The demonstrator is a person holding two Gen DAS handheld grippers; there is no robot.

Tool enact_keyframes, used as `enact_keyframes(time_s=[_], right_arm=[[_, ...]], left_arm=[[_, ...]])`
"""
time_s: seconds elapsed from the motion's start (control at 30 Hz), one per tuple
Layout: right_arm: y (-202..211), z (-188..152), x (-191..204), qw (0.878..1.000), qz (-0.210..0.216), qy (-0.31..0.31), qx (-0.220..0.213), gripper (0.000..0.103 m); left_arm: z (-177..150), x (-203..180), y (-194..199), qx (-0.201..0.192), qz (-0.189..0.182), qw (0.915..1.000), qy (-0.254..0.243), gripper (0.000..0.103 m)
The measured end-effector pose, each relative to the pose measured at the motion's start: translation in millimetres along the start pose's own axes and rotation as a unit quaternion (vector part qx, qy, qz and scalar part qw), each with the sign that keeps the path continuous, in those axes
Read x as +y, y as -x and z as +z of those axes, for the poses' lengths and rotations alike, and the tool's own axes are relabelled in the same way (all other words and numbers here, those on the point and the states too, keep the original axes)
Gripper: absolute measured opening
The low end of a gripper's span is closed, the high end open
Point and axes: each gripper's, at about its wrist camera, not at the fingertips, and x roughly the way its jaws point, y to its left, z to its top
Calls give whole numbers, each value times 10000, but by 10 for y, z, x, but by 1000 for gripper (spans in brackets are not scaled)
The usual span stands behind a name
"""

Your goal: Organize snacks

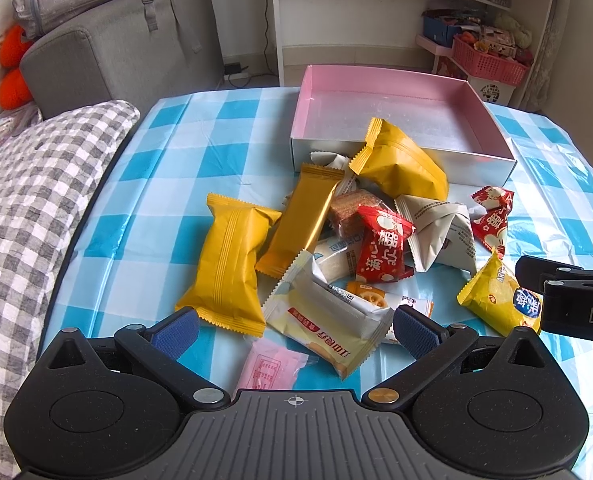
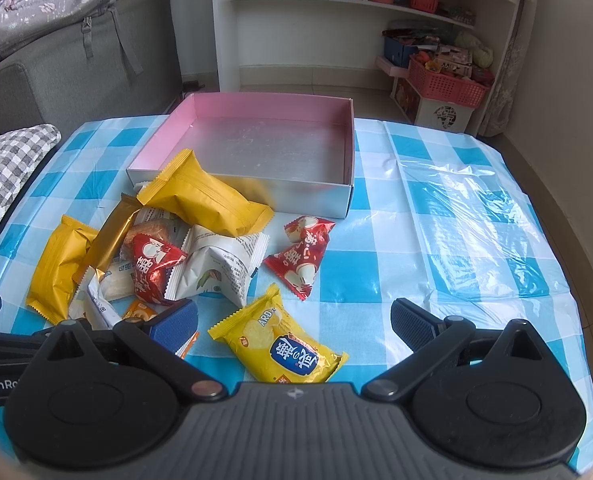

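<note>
A heap of wrapped snacks lies on the blue-checked tablecloth point(image 1: 184, 152) in front of an empty pink-walled box point(image 1: 384, 84) point(image 2: 272, 112). My left gripper point(image 1: 294, 330) is open just above a white and yellow cracker pack point(image 1: 328, 320), with a pink sachet point(image 1: 268, 364) below it. A yellow pillow pack point(image 1: 228, 264) sits left of the pile. My right gripper point(image 2: 294, 326) is open over a yellow chip bag point(image 2: 280, 340) point(image 1: 496, 296). A red packet point(image 2: 302, 256) lies apart near the box. Another yellow pack point(image 2: 204, 196) leans on the box front.
A grey checked cushion point(image 1: 28, 216) borders the table on the left, with a grey sofa point(image 1: 108, 56) behind. White shelves point(image 2: 336, 12) and a pink basket point(image 2: 448, 84) stand beyond the table. The right part of the tablecloth point(image 2: 468, 224) is shiny and wrinkled.
</note>
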Motion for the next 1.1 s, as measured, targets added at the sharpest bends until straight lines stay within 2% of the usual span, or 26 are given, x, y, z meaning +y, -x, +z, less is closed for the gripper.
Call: enact_keyframes(time_s=[1.1], right_arm=[[-16, -29, 10, 10000, -14, 22, 32, 103]], left_arm=[[-8, 1, -10, 10, -2, 10000, -13, 103]])
